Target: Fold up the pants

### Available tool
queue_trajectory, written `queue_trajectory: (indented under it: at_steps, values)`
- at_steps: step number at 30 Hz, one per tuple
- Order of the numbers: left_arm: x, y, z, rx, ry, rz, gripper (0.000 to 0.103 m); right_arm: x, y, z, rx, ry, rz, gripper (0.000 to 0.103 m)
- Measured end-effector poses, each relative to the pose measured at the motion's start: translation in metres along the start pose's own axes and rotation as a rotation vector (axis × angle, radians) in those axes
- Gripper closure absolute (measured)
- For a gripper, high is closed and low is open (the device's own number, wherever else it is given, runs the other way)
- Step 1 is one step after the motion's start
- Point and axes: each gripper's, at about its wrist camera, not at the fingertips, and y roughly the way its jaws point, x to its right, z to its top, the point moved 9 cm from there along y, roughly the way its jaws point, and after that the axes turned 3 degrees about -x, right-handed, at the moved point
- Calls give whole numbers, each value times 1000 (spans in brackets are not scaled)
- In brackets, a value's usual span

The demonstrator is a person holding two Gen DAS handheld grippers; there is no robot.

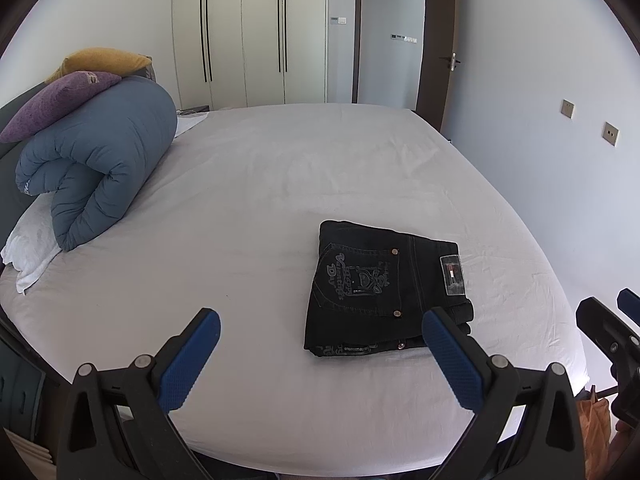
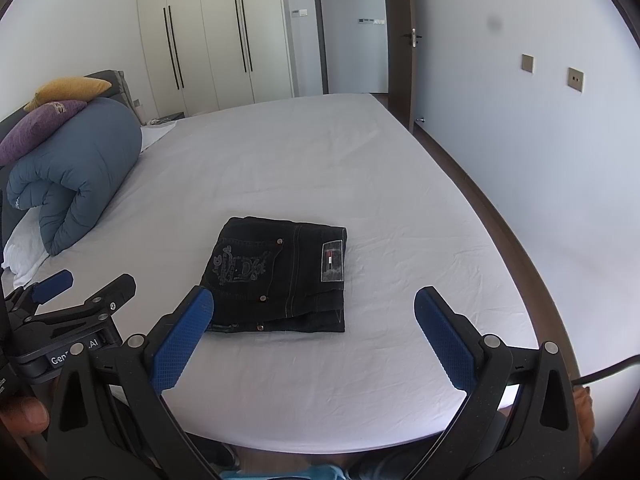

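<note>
A pair of black jeans lies folded into a compact rectangle on the white bed sheet, back pocket with grey embroidery and a waist patch facing up. It also shows in the right wrist view. My left gripper is open and empty, held above the bed's near edge, just short of the jeans. My right gripper is open and empty, near the jeans' front edge. The right gripper's body shows at the right edge of the left view; the left gripper's body shows at left in the right view.
A rolled blue duvet with purple and yellow pillows sits at the bed's left side by the headboard. A white pillow lies under it. Wardrobe doors and an open door stand behind. A wall runs along the right.
</note>
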Motion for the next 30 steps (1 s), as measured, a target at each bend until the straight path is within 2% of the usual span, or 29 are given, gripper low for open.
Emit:
queue_trajectory:
  at_steps: [11,30]
  values:
    - [1,6,-4,-29,-1,0,0,1,4,-4,-18,5,13,0]
    - [3,6,-4,-34,0,-16,0,2,4,-2,-19,1,12,0]
